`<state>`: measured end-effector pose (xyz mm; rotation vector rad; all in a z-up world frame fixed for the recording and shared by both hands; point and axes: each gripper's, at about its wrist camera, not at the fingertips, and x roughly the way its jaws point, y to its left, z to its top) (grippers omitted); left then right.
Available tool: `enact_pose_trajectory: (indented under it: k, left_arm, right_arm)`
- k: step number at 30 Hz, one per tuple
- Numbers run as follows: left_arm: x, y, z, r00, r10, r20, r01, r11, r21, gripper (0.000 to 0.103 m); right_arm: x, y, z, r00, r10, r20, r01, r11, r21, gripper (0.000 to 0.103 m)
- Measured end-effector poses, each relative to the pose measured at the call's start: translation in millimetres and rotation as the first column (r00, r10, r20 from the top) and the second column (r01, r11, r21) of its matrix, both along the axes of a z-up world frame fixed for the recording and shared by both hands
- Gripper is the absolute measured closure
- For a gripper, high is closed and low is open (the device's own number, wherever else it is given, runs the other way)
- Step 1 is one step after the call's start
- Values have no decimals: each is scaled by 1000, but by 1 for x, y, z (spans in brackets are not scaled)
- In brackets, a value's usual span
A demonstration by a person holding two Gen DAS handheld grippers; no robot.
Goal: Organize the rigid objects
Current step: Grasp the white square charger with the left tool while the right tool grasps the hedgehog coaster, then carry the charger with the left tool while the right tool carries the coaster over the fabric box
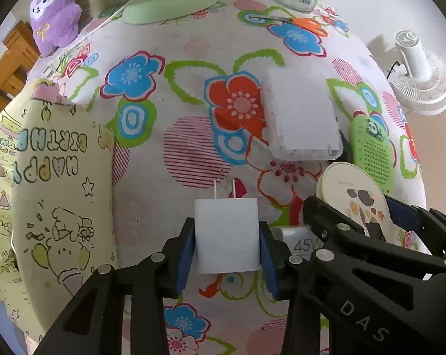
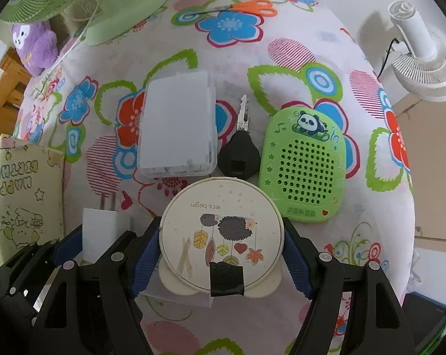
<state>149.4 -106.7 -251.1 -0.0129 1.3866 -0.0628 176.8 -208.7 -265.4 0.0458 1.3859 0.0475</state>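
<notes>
White charger (image 1: 226,235) clamped in left gripper (image 1: 226,247); right gripper (image 2: 221,254) clamps round case (image 2: 221,235).

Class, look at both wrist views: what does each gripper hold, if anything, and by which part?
The left gripper clamps the white charger by its flat sides. The right gripper brackets the round hedgehog case at its rim; contact is unclear.
</notes>
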Motion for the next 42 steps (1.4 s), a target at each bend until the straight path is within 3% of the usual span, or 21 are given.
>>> enact_pose_trajectory:
  k: [24,42]
  left_arm:
    - [-17,-6,54,992,-24,124,22,1000,18,62]
    - [-32,-9,107,972,-57,226,54,998,21,62]
  right_arm:
    - [-25,-7,59,992,-15,127,13,1000,15,25]
    - [-49,0,116,971,-27,238,21,999,26,25]
